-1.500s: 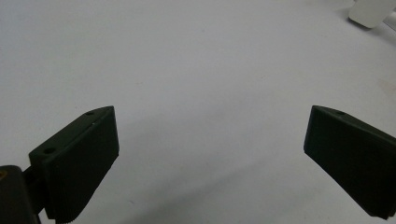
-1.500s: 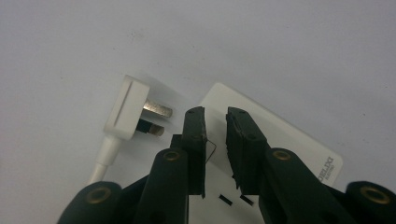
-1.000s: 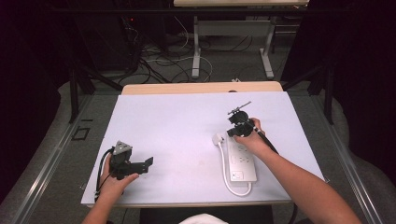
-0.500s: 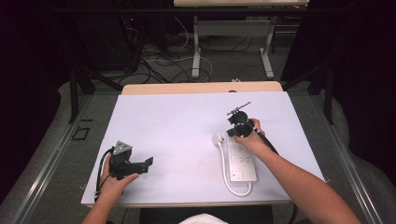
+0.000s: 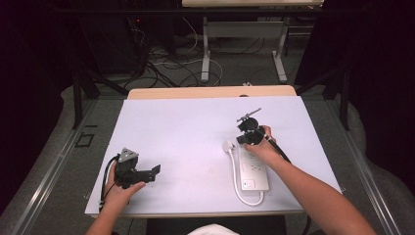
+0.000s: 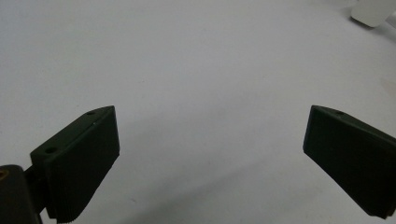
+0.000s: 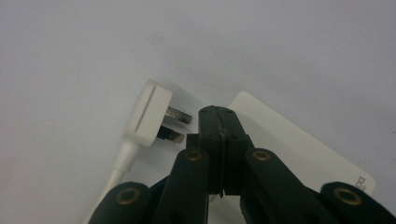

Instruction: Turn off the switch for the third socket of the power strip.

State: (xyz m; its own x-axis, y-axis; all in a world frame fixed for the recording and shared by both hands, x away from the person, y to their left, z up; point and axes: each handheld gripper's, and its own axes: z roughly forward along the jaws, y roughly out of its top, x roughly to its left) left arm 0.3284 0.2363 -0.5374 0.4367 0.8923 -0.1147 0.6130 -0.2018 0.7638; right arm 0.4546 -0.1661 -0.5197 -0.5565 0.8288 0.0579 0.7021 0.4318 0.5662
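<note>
On the white rectangular table top (image 5: pixel 195 142) a white oblong plastic power strip (image 5: pixel 253 171) lies toward the right near edge, its white cable (image 5: pixel 241 192) looping off its near end and running up its left side to a white three-pin plug (image 5: pixel 228 146) just beside its far left corner. The right gripper (image 5: pixel 246 138) sits over the strip's far end, with the right hand (image 5: pixel 264 147) resting on the strip. In the right gripper view its jaws are pressed together on nothing, tips over the strip's corner, the plug (image 7: pixel 152 119) just left of them with metal pins (image 7: pixel 176 115) pointing at the jaws. Tiny print (image 7: pixel 362 183) at the strip's edge is cut off and unreadable. Well left of the strip, the left gripper (image 5: pixel 155 172) held in the left hand (image 5: pixel 117 188) has jaws wide apart over bare table.
</note>
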